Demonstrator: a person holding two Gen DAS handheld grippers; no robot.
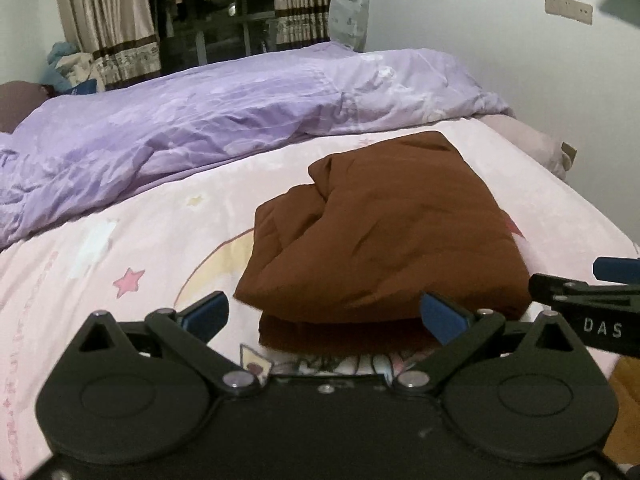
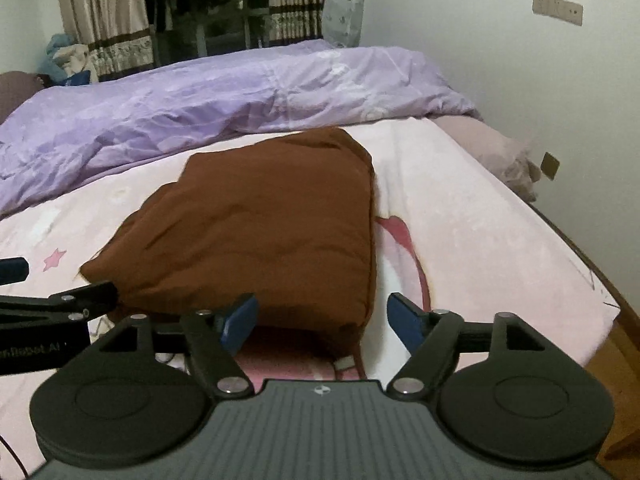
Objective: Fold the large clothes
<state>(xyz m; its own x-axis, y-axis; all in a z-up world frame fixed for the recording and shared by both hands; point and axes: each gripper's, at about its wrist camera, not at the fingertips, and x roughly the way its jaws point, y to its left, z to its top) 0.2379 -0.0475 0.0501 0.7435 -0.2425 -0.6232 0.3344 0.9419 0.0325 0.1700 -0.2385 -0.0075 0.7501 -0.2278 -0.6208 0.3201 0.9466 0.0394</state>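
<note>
A brown garment (image 1: 384,232) lies folded into a thick rectangular bundle on the pink bed sheet (image 1: 132,248). My left gripper (image 1: 326,318) is open at the bundle's near edge, its blue pads (image 1: 208,312) spread wide with nothing between them. In the right wrist view the same brown garment (image 2: 256,224) fills the middle, and my right gripper (image 2: 322,324) is open just short of its near right corner, with nothing held. Each gripper shows at the edge of the other's view: the right gripper (image 1: 592,304) and the left gripper (image 2: 48,308).
A rumpled lilac duvet (image 1: 192,120) lies across the far half of the bed. A pillow (image 2: 492,148) sits at the far right by the white wall (image 2: 520,72). Curtains (image 1: 108,20) and hanging clothes stand behind. The bed's right edge (image 2: 592,276) drops to a wooden floor.
</note>
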